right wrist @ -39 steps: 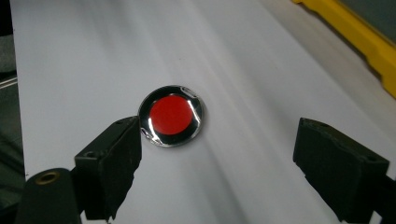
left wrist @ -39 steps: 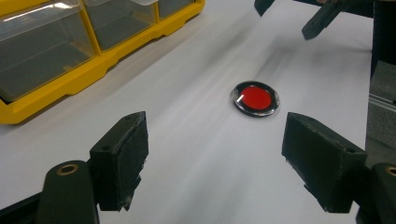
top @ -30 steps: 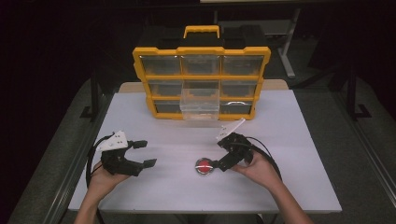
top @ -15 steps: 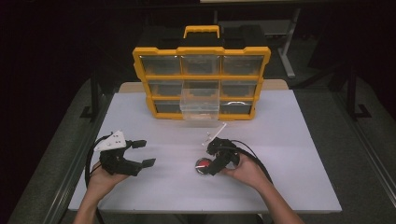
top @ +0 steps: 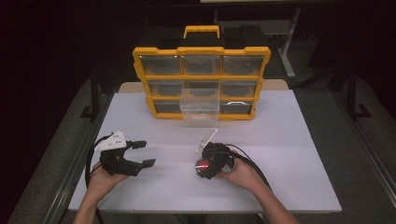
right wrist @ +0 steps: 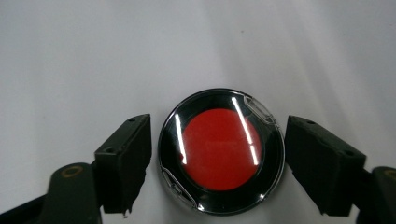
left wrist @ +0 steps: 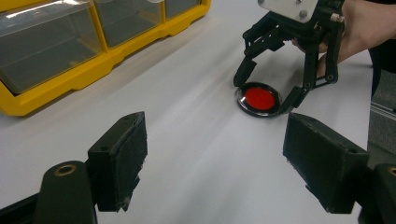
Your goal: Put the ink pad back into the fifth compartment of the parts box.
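Right gripper straddles the red disc

Its jaws have just been closing, slim gaps at both disc edges. Left gripper rests apart, jaws wide, bare bench around.

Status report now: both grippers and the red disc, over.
Left gripper open, idle. Right gripper jaws closing around red disc, not yet gripping. Disc flat on table. Nothing in the way.
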`<state>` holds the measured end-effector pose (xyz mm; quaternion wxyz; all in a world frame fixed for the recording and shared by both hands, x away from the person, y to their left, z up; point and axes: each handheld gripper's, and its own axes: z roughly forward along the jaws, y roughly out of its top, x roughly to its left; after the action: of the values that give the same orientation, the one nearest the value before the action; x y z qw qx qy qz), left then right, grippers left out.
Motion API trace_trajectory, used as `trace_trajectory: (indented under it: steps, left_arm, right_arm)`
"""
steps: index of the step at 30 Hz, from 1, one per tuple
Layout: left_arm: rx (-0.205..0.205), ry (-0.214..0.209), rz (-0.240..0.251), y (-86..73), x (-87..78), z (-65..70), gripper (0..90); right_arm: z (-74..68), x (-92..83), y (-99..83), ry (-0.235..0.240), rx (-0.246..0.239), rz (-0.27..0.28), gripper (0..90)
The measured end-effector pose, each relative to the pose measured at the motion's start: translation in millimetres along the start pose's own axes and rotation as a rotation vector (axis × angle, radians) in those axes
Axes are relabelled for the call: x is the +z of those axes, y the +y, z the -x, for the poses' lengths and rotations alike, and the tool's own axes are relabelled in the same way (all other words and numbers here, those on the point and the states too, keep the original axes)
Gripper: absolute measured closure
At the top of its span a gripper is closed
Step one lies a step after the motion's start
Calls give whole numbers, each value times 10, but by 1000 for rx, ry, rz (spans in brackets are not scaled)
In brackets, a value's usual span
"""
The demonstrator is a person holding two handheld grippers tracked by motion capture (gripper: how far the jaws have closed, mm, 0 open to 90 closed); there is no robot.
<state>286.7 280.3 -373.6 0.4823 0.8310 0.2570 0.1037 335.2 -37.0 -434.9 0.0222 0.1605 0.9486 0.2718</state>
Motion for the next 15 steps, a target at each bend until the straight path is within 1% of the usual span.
trace_trajectory:
  steps: [3, 5, 15]
  left_arm:
    - [-1, -1, 0, 0, 0, 0, 219]
    - [-1, -2, 0, 0, 3, 2, 219]
    - [-2, 0, 1, -3, 0, 3, 220]
  right_arm:
    - [-22, 4, 2, -26, -17, -4, 269]
    - [-36, 5, 2, -34, -31, -7, 280]
    - [-23, 2, 5, -26, -38, -9, 286]
